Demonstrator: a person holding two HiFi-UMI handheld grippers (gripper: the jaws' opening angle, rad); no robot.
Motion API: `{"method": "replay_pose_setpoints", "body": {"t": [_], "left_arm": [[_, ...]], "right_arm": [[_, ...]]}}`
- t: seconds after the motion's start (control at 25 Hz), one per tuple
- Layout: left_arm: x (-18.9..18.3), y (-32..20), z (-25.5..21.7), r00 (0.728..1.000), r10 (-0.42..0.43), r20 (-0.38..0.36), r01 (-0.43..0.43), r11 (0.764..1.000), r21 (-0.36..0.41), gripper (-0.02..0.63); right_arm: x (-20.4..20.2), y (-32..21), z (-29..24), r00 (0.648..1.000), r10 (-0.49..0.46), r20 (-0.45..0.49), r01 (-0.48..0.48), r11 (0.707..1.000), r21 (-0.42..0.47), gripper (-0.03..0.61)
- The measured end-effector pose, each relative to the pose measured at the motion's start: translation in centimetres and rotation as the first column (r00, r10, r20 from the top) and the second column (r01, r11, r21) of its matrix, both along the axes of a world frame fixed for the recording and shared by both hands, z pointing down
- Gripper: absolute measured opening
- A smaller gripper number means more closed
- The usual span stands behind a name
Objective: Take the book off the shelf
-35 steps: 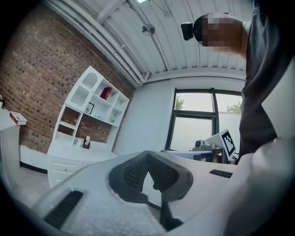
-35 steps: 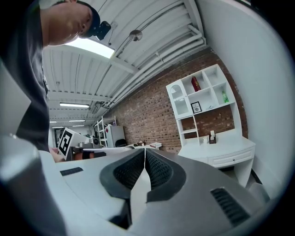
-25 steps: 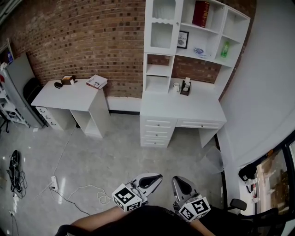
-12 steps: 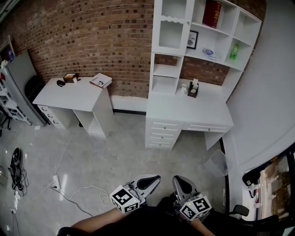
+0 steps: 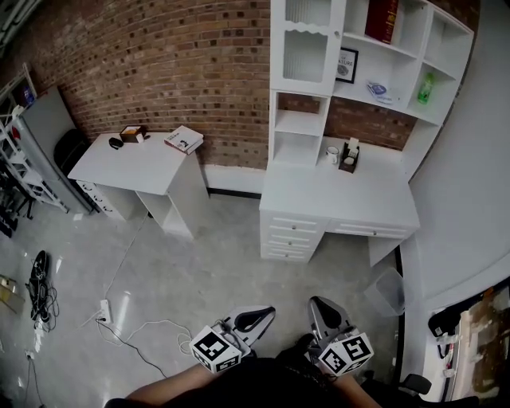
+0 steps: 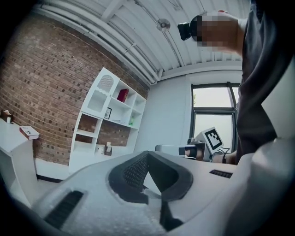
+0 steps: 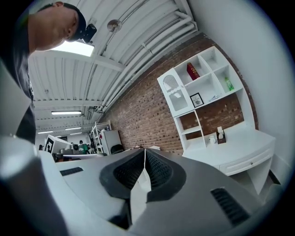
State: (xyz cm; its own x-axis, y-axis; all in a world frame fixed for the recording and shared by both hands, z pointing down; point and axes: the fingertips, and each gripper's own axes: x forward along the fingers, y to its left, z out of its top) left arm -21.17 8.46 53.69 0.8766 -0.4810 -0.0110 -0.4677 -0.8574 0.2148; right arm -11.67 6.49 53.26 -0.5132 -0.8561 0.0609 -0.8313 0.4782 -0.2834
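- Left gripper (image 5: 265,311): jaws shut tip to tip, nothing between the pads. Held low, close in front of the body.
- Right gripper (image 5: 317,303): jaws likewise pressed together, empty. Just beside the left gripper, on its right, not touching it.
- Red book (image 5: 382,17): upright in a top compartment of the shelf unit (image 5: 307,48). Far ahead of both grippers, high above them, somewhat right of the right gripper. Well apart from either one.
- Desk (image 5: 343,199): white, directly under the shelf unit, ahead of the right gripper, between the grippers and the brick wall (image 5: 175,56).
- Green bottle (image 5: 426,88): in the compartment to the right of the red book and one level lower, further right of the right gripper.
- Framed picture (image 5: 346,65): on the shelf below and left of the red book, ahead of the right gripper.
- Side table (image 5: 135,163): ahead and left of the left gripper, well apart from it.
- Second book (image 5: 184,139): flat on the side table's far right corner, against the wall.
- Power strip (image 5: 103,311) with a white cable (image 5: 151,327): on the floor, left of the left gripper.
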Motion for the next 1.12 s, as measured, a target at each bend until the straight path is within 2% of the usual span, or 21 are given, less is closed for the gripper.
{"method": "replay_pose_setpoints", "body": {"t": [0.2, 0.44, 0.72, 0.92, 1.12], "left_arm": [[6.3, -3.8, -0.1, 1.0, 0.007, -0.002, -0.007, 1.0, 0.006, 0.008], [15.9, -8.2, -1.3, 0.999, 0.043, -0.031, -0.043, 0.999, 0.022, 0.008], [25.0, -11.7, -1.6, 0.998, 0.049, -0.032, -0.048, 0.999, 0.013, 0.008], [28.1, -13.5, -1.5, 0.998, 0.054, -0.022, -0.054, 0.999, 0.01, 0.008], [29.8, -15.3, -1.0, 0.997, 0.078, -0.023, -0.078, 0.997, -0.004, 0.008]], "right_arm": [[6.0, -3.9, 0.0, 1.0, -0.001, -0.002, 0.001, 1.0, 0.011, 0.02], [15.5, -7.6, -1.7, 0.999, 0.02, -0.028, -0.019, 0.999, 0.039, 0.02], [25.2, -10.7, -2.4, 0.998, 0.054, -0.027, -0.053, 0.997, 0.051, 0.02], [28.2, -11.9, -0.7, 0.998, 0.063, -0.006, -0.063, 0.998, 0.001, 0.02], [30.2, -13.8, -0.2, 0.995, 0.103, -0.007, -0.103, 0.995, -0.003, 0.02]]}}
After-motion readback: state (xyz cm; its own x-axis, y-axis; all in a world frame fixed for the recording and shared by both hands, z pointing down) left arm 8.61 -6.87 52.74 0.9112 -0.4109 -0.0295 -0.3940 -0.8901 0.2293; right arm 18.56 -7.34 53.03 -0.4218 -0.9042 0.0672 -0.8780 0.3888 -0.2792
